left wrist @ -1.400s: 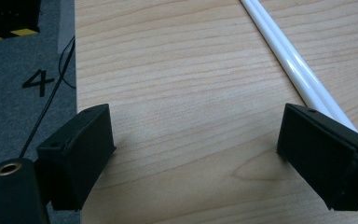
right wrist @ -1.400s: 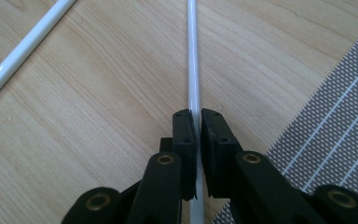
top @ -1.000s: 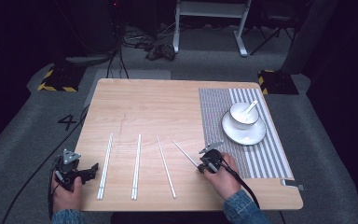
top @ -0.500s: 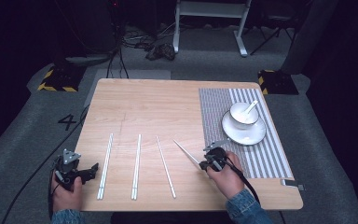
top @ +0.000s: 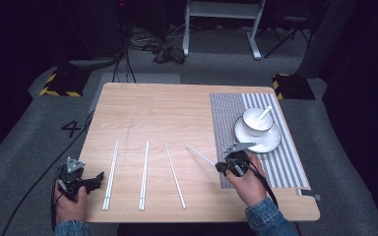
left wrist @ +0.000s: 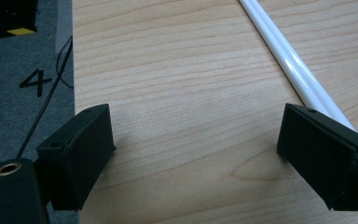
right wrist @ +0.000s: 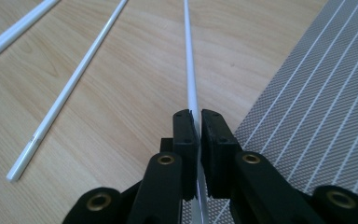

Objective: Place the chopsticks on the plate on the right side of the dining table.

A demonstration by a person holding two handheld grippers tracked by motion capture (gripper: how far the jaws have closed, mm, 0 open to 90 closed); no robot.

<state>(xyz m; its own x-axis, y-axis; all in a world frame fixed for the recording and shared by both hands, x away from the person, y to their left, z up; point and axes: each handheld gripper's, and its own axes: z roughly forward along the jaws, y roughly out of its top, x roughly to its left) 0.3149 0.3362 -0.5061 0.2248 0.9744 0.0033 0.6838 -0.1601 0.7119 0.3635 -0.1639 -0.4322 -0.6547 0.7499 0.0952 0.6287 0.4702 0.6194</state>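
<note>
My right gripper [top: 221,167] [right wrist: 196,119] is shut on the near end of a thin white chopstick [top: 200,155] [right wrist: 189,65] that points away to the left, at the left edge of the striped placemat [top: 231,128] [right wrist: 317,107]. A second single chopstick [top: 174,174] [right wrist: 70,88] lies on the wood to its left. Two pairs of chopsticks [top: 143,174] [top: 111,174] lie further left. My left gripper [top: 97,179] [left wrist: 196,149] stands open at the table's near left edge, its right jaw over the near end of the leftmost pair [left wrist: 284,60].
A white bowl [top: 257,120] with a spoon sits on a white plate [top: 270,142] on the placemat at the right. The wooden table [top: 167,113] ends just left of my left gripper, above grey floor marked with a 4 [left wrist: 37,81].
My right gripper has shifted slightly right and away with the chopstick in it. The left gripper has stayed put.
</note>
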